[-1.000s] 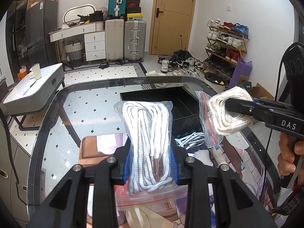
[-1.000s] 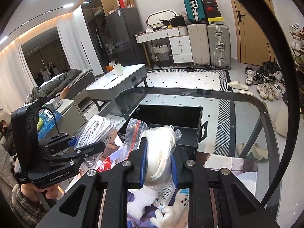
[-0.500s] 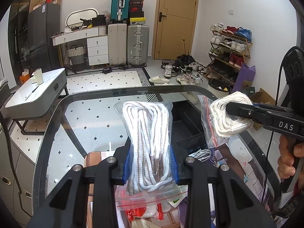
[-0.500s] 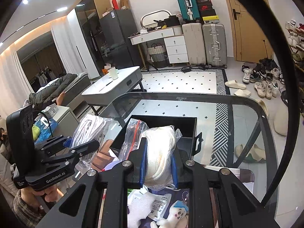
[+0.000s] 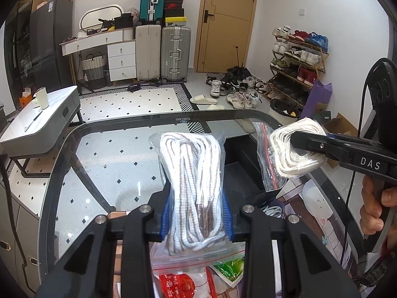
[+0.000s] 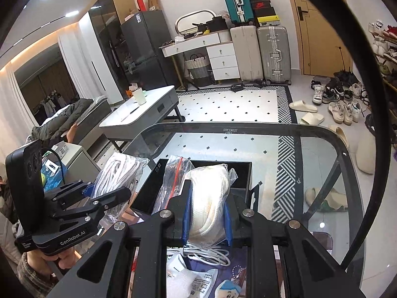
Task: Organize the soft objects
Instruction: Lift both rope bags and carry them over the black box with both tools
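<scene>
My left gripper is shut on a clear zip bag of white-and-brown striped laces, held upright above the glass table. To its right, my right gripper pinches a clear bag with a coil of white rope. In the right wrist view that right gripper squeezes the white rope bag between blue pads, with the left gripper and its lace bag at the left. A black open bin sits on the table just beyond both bags.
On the table near me lie a white cable, paper packets, a small plush and red and green packets. A low white side table stands left, suitcases and a shoe rack behind.
Both grippers, still holding their bags, have drawn back toward me together; the black bin and table edge now sit farther off, and more clutter shows beneath the fingers.
</scene>
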Motion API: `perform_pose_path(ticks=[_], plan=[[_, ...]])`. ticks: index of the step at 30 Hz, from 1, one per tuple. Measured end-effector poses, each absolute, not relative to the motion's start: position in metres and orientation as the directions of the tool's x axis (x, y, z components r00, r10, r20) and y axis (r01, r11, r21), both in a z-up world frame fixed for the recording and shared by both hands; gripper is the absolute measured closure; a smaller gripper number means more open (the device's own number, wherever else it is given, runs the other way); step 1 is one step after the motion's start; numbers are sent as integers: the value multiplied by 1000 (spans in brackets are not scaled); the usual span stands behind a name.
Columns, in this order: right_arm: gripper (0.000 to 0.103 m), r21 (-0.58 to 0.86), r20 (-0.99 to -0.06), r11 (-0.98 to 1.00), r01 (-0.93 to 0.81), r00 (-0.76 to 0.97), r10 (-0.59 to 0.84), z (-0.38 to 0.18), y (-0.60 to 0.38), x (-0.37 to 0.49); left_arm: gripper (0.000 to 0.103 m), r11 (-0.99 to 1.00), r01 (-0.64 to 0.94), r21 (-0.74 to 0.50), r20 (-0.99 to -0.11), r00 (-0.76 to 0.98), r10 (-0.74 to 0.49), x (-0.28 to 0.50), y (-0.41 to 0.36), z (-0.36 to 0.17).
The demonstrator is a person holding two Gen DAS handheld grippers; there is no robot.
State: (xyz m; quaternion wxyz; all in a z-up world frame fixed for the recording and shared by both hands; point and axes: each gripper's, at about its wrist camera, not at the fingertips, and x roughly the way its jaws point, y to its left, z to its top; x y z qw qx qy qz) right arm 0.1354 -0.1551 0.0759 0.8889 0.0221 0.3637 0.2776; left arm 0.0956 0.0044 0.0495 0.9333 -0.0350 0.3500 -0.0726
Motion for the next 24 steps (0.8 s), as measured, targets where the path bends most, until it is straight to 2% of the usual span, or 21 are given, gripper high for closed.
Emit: perform_pose_path(ticks=[24], plan=[[82, 297, -668, 829, -473, 518, 535, 48, -135, 195, 71, 984, 146, -102, -692, 700, -175, 157, -5, 38]])
